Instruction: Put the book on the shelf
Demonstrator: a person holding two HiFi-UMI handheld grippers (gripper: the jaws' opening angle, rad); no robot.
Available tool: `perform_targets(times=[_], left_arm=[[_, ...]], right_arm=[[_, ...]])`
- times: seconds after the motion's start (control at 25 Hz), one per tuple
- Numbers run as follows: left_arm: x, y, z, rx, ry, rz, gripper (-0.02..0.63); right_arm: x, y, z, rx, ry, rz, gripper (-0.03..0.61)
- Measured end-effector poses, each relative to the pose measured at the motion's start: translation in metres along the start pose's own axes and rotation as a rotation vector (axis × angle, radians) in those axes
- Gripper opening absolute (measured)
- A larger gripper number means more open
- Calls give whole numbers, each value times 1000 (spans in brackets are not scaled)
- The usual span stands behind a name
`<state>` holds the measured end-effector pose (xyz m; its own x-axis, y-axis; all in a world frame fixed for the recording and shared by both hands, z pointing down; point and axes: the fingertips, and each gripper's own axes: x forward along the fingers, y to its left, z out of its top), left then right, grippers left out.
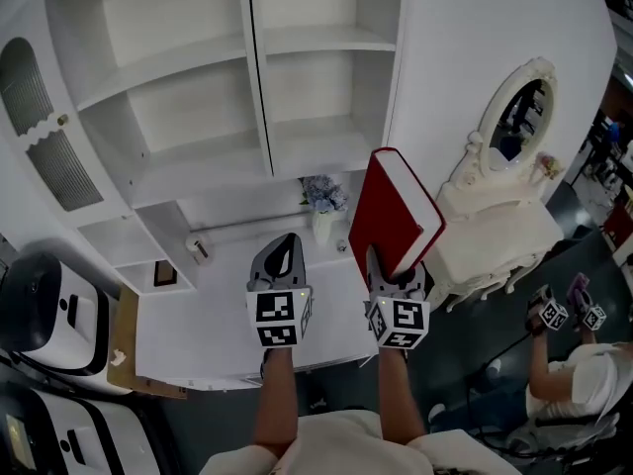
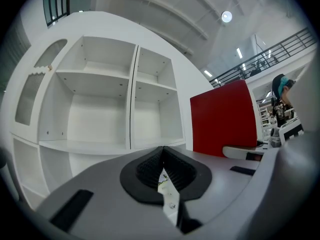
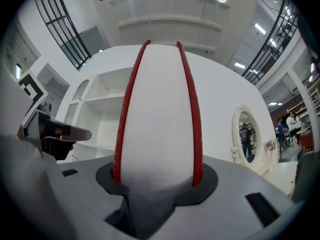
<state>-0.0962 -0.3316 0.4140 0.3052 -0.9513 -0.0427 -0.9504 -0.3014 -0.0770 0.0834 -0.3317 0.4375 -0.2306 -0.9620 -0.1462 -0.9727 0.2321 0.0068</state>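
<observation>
book cover looked smooth, matt red, its page block white paper | shelf looked white-painted, smooth, faintly satin | desk looked white, smooth | left gripper shell was grey matt plastic, its fingers black, ribbed, rubbery

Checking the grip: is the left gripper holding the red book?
No, the red book sits in the right gripper; the left gripper is shut, empty.
</observation>
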Motion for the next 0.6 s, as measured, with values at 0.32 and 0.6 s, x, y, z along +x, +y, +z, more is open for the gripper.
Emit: perform_targets(times=[0.32, 0.6], left_arm=[[37, 6, -4, 14, 21, 19, 17], [54, 6, -2, 21, 21, 30, 17]], right_arm=[[40, -1, -2, -5, 16, 53, 224], [55, -12, 1, -17, 18, 67, 224]])
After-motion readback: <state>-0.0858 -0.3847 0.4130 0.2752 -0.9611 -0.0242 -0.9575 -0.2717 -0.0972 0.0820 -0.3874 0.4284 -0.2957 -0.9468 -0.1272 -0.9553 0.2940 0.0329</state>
